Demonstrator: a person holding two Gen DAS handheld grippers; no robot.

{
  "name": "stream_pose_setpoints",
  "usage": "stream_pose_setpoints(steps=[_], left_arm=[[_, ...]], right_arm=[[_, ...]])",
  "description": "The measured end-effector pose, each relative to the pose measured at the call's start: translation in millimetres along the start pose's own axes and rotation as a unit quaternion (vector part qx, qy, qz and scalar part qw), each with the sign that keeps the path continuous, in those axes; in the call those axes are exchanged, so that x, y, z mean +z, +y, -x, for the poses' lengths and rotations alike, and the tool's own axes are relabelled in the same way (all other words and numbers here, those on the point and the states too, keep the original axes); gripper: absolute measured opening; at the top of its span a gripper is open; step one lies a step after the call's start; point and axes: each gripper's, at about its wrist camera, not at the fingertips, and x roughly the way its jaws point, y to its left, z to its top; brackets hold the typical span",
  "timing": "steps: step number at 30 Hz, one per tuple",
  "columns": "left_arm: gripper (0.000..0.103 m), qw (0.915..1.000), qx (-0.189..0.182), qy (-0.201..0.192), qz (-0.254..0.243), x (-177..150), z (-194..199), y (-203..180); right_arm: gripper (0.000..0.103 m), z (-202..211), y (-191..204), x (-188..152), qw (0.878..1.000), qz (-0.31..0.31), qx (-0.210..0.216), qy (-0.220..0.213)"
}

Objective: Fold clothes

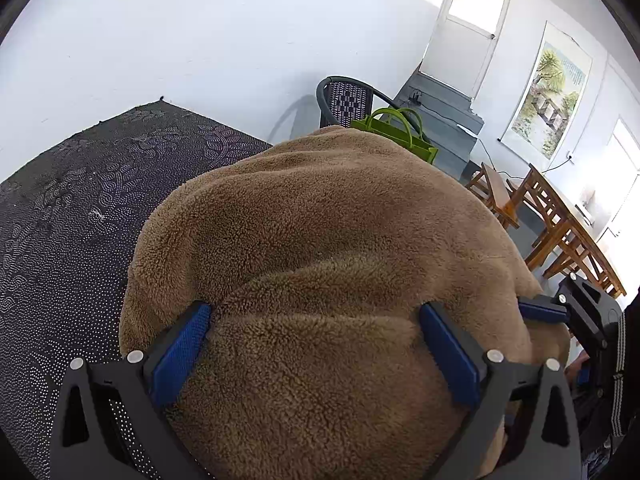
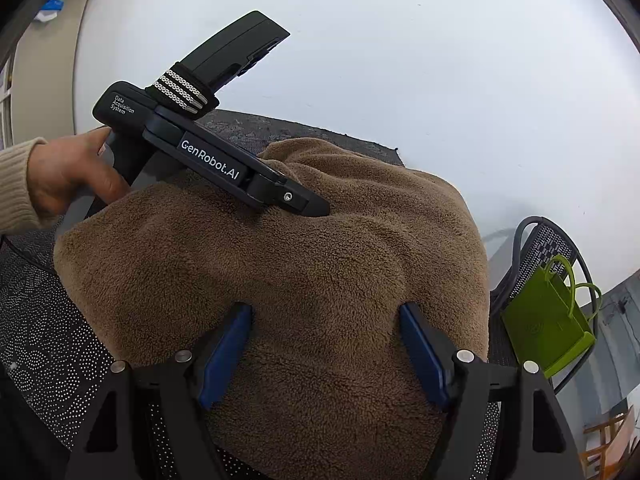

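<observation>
Through the left wrist camera I see my left gripper (image 1: 316,316) with its blue pads (image 1: 180,356) spread wide, both pressing down onto the brown fleece garment (image 1: 320,220). It grips nothing; the fleece simply bulges up between the jaws. The garment lies in a thick folded mound on the black dotted tablecloth (image 1: 72,220), and I judge I am holding the pads flat on it to press the fold down so the springy pile does not push it open. At the right edge the right gripper (image 1: 544,310) touches the same mound. A green tote bag (image 1: 400,132) sits on a wicker chair (image 1: 346,100) beyond the table.

Through the right wrist camera my right gripper (image 2: 324,316) is likewise wide open, its pads sunk into the fleece and clamping nothing. Across the mound the left gripper's tip (image 2: 312,206) digs into the far side, my hand (image 2: 68,172) on its handle. Whether a layer is pinched under that tip I cannot tell from here. With both tools apart on top, the bundle is pinned at two places, which looks to me like flattening a late fold.
</observation>
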Motion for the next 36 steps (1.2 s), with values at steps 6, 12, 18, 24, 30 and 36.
stream_pose_setpoints(steps=[6,12,18,24,30,36], left_arm=[[0.102,1.0,0.002,-0.001,-0.001,-0.6,1.0,-0.6],[0.102,1.0,0.004,-0.002,-0.001,-0.5,1.1,-0.6],[0.102,0.9999,0.009,-0.005,0.002,-1.0,3.1,-1.5],[0.102,0.9999,0.009,-0.007,0.002,-1.3,3.8,-0.6],[0.102,0.9999,0.008,-0.007,0.003,-0.7,4.1,0.4],[0.103,0.9997,0.014,-0.005,0.019,-0.2,16.5,-1.5]], right_arm=[[0.078,0.8,0.4,-1.0,1.0,0.0,0.0,-0.002],[0.078,0.1,1.6,-0.3,1.0,0.0,0.0,-0.002],[0.078,-2.2,1.9,1.4,1.0,0.001,-0.001,-0.001],[0.078,-3.2,4.4,1.9,1.0,0.001,-0.003,0.001],[0.078,-6.9,4.8,5.1,1.0,0.004,-0.004,0.006],[0.078,-11.0,4.5,6.1,1.0,0.005,-0.005,0.005]])
